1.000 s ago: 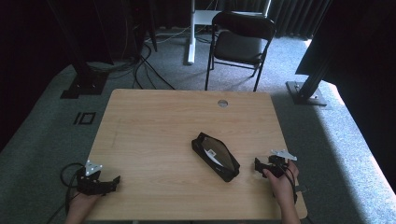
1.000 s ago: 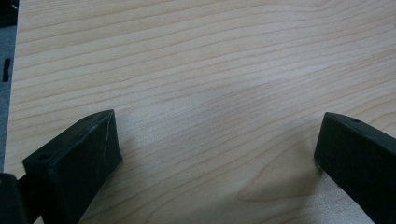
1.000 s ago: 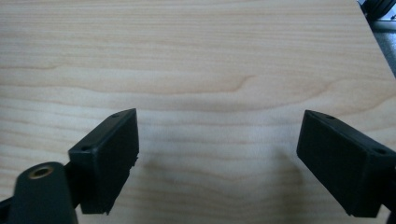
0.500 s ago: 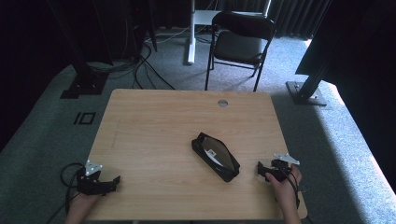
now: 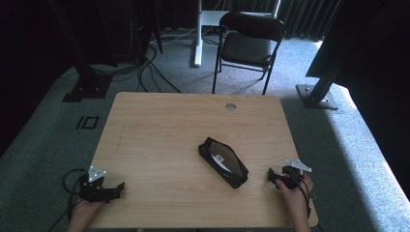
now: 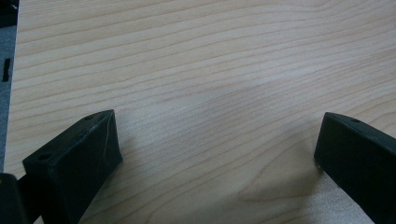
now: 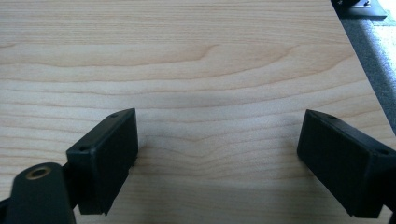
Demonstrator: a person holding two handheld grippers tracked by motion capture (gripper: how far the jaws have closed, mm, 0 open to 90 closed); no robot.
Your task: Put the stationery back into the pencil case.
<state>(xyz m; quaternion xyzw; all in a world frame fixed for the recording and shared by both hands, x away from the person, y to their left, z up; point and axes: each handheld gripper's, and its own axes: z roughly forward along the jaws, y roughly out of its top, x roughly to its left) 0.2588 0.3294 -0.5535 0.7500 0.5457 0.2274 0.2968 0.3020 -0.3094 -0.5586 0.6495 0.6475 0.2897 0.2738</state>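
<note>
black pouch (image 5: 223, 162), unzipped and showing a pale card or label inside, lay diagonally on the light wooden table (image 5: 159, 130), right of centre and toward the near edge. left gripper (image 5: 115, 188) rested at the near left corner of the table, held by the person's left hand (image 5: 87, 208), its cable looping off the edge; in the left gripper view its jaws stood wide apart over bare wood grain, grasping nothing. right gripper (image 5: 271, 177) sat at the near right corner, just beside the pouch's near end but apart from it, held by the right hand (image 5: 292, 191); in the right gripper view its jaws were likewise spread wide over bare wood, released and empty. black folding chair (image 5: 249, 41) stood on the grey carpet beyond the far edge of the table.
</note>
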